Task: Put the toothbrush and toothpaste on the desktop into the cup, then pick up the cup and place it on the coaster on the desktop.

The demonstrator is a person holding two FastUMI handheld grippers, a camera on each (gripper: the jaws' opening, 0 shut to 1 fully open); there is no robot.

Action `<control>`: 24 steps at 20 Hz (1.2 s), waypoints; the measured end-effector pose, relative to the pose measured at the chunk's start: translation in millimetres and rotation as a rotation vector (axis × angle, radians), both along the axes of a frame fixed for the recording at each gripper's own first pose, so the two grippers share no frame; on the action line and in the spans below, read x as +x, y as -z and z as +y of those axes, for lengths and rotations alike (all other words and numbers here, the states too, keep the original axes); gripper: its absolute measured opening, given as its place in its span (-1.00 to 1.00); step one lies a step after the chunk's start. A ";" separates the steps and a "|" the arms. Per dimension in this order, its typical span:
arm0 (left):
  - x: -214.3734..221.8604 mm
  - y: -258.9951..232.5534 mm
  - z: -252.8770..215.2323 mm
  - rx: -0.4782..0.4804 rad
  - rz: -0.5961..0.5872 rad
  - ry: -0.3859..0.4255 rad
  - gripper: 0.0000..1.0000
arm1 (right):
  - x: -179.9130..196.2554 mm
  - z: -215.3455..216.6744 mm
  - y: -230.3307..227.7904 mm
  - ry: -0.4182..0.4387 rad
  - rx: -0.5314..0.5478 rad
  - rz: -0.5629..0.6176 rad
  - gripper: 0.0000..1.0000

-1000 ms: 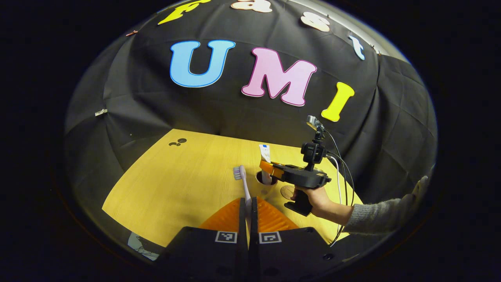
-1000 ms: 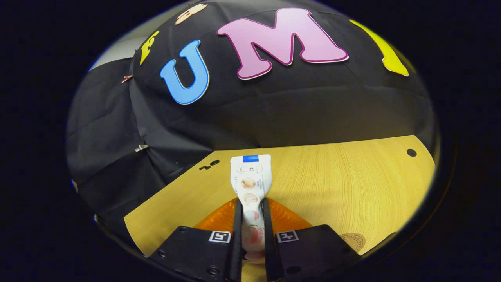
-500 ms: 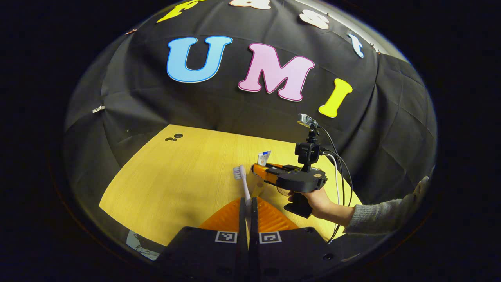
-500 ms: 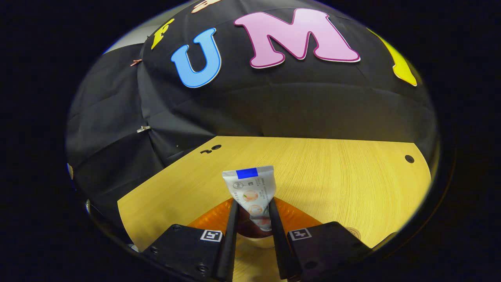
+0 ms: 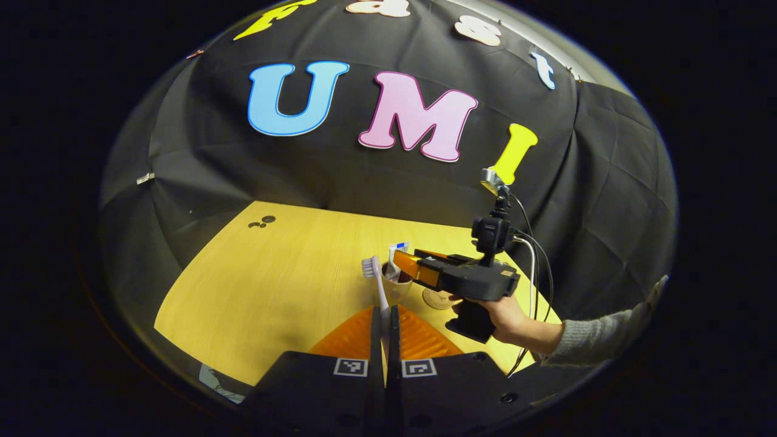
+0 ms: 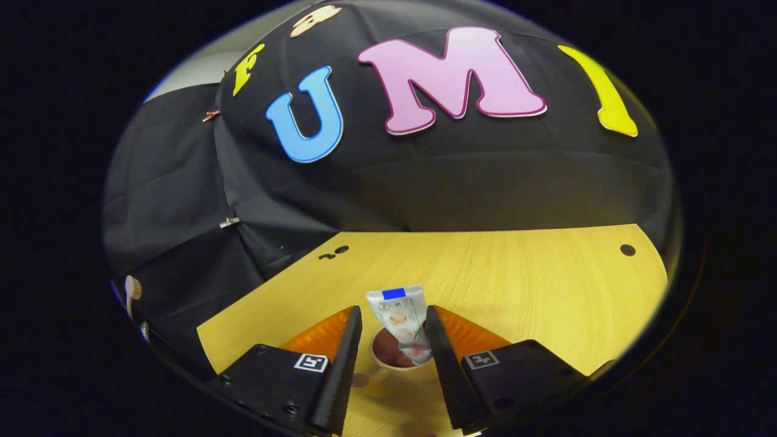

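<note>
The right gripper (image 6: 391, 358) is spread apart above the cup (image 6: 394, 355), and the toothpaste (image 6: 402, 320) stands inside it, leaning. The toothbrush (image 5: 377, 285) is clamped by the left gripper (image 5: 385, 340), close to the cup. If it is inserted at an angle, the cup could be tipped.
</note>
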State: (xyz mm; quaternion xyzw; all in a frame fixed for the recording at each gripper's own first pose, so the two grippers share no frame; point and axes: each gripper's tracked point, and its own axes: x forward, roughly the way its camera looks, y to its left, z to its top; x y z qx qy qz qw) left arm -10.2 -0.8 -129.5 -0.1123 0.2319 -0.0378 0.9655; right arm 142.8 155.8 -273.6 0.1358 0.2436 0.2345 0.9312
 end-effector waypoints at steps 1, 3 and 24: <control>6.5 -4.3 -1.2 0.003 -0.013 0.012 -0.88 | -4.0 -6.8 -9.6 0.014 0.010 -0.003 0.34; 21.8 -12.2 -5.9 0.006 -0.042 0.044 -0.88 | -17.6 -24.0 -27.7 0.036 0.018 -0.002 0.38; 230.9 -18.4 -89.4 -0.033 -0.383 0.408 -0.88 | -225.2 -178.0 -25.7 0.440 -0.081 0.281 0.41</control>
